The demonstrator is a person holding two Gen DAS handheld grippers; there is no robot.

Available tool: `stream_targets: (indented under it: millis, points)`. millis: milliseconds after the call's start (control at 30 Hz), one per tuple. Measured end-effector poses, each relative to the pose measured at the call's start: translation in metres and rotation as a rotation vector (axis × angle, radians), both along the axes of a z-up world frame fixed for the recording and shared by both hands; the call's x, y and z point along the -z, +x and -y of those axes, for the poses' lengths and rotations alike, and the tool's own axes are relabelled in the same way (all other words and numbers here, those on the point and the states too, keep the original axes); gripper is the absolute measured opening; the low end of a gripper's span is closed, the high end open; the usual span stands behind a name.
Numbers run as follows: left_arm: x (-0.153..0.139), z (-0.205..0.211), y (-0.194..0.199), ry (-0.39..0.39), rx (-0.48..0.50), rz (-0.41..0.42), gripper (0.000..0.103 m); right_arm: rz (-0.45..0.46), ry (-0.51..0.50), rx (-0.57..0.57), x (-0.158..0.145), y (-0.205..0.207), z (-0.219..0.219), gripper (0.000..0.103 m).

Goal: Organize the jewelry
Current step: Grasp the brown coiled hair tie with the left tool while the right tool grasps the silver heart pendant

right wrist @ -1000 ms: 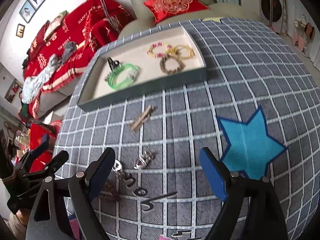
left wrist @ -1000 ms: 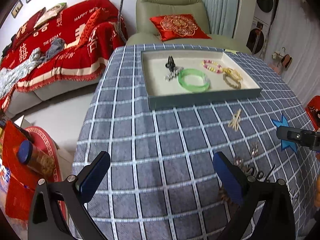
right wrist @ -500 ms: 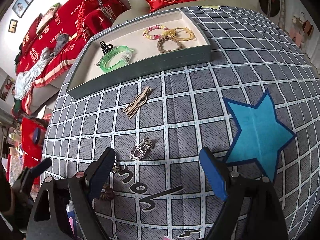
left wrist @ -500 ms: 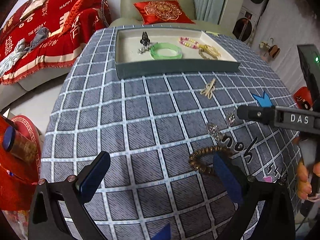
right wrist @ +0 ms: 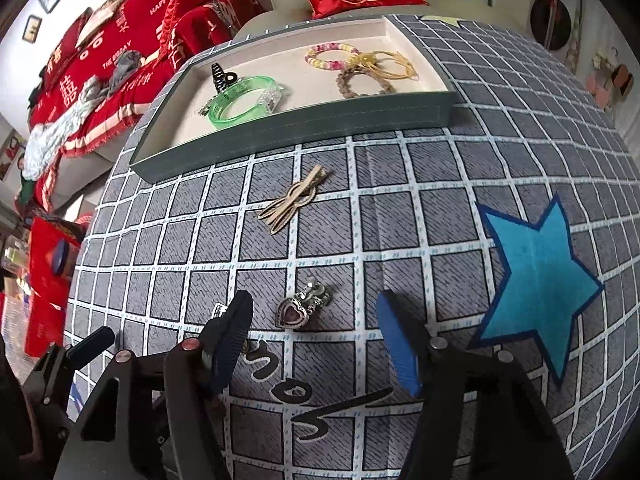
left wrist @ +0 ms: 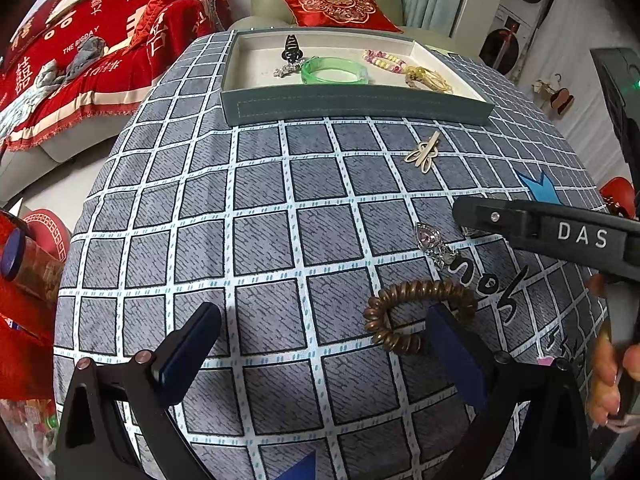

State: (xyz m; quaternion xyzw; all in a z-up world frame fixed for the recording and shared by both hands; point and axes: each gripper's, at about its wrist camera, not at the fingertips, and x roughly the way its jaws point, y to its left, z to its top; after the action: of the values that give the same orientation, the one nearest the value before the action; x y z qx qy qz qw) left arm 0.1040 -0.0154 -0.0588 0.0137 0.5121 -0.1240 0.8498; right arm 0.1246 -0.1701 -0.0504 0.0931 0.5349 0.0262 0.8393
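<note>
A silver heart pendant (right wrist: 295, 312) lies on the checked cloth between the blue pads of my right gripper (right wrist: 316, 340). Its jaws are closing and the pads stand clear of the pendant. A second small silver charm (right wrist: 219, 310) sits just outside the left finger. In the left wrist view a brown spiral hair tie (left wrist: 416, 308) lies on the cloth under the right finger of my open left gripper (left wrist: 320, 344), which holds nothing. A beige hair clip (right wrist: 292, 204) lies nearer the grey tray (right wrist: 300, 128). The tray holds a green bangle (right wrist: 244, 98), bead bracelets (right wrist: 332, 56) and a black claw clip (right wrist: 221, 74).
A blue star (right wrist: 536, 272) is printed on the cloth to the right. Beyond the table stand a red-covered sofa (left wrist: 80, 52) and an armchair with a red cushion (left wrist: 336, 4). A person's hand (left wrist: 608, 380) grips the right tool at the edge.
Both grippers have come down and forward toward the cloth. The right jaws have narrowed around the heart pendant. The hair tie has come up against the left gripper's right finger.
</note>
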Motion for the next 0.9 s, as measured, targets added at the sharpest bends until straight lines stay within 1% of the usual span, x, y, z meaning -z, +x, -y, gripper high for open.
stream_targets:
  millis: [33,100,167,233,300,333,367,400,500,567,600,633,667,733,767,900]
  points:
    - [0.001,0.001,0.000,0.006,-0.001,-0.001,0.103,0.002,-0.014,-0.004,0.000,0.001,-0.002,0.066]
    - [0.003,0.003,0.001,0.011,-0.001,-0.002,0.103,0.005,-0.041,-0.012,0.001,0.001,-0.006,0.059]
    - [0.004,0.003,0.001,0.012,-0.001,0.000,0.103,0.008,-0.068,-0.024,0.001,0.002,-0.011,0.055]
    - [0.003,0.004,0.000,0.019,0.003,0.007,0.103,0.011,-0.104,-0.035,0.000,0.002,-0.014,0.048]
    - [0.002,0.005,-0.001,0.027,0.016,0.016,0.103,0.015,-0.128,-0.046,0.000,0.001,-0.018,0.036]
    - [0.002,0.005,-0.002,0.027,0.018,0.017,0.103,0.017,-0.137,-0.053,0.000,0.000,-0.021,0.034]
    - [0.001,0.006,-0.003,0.030,0.021,0.024,0.098,0.018,-0.146,-0.059,0.000,0.000,-0.022,0.027]
    - [0.000,0.007,-0.004,0.040,0.026,0.031,0.095,0.019,-0.159,-0.066,0.000,-0.001,-0.024,0.021]
    - [-0.003,0.011,-0.008,0.049,0.056,0.048,0.080,0.027,-0.170,-0.076,0.001,-0.003,-0.025,0.020]
    - [-0.004,0.015,-0.012,0.058,0.085,0.057,0.066,0.030,-0.165,-0.074,0.001,-0.004,-0.023,0.020]
    - [-0.005,0.018,-0.013,0.059,0.097,0.061,0.061,0.031,-0.160,-0.071,0.001,-0.005,-0.022,0.020]
    - [-0.006,0.020,-0.014,0.060,0.109,0.067,0.044,0.030,-0.154,-0.067,0.000,-0.005,-0.020,0.020]
    - [-0.007,0.021,-0.015,0.061,0.122,0.070,0.033,0.029,-0.147,-0.063,0.001,-0.005,-0.019,0.020]
    - [-0.007,0.022,-0.015,0.037,0.152,0.066,0.032,0.025,-0.122,-0.052,0.000,-0.007,-0.013,0.020]
    - [-0.007,0.023,-0.016,0.025,0.162,0.065,0.027,0.024,-0.112,-0.048,-0.001,-0.007,-0.011,0.020]
    - [-0.009,0.020,-0.016,-0.009,0.176,0.061,0.027,0.030,-0.072,-0.037,-0.004,-0.011,0.000,0.020]
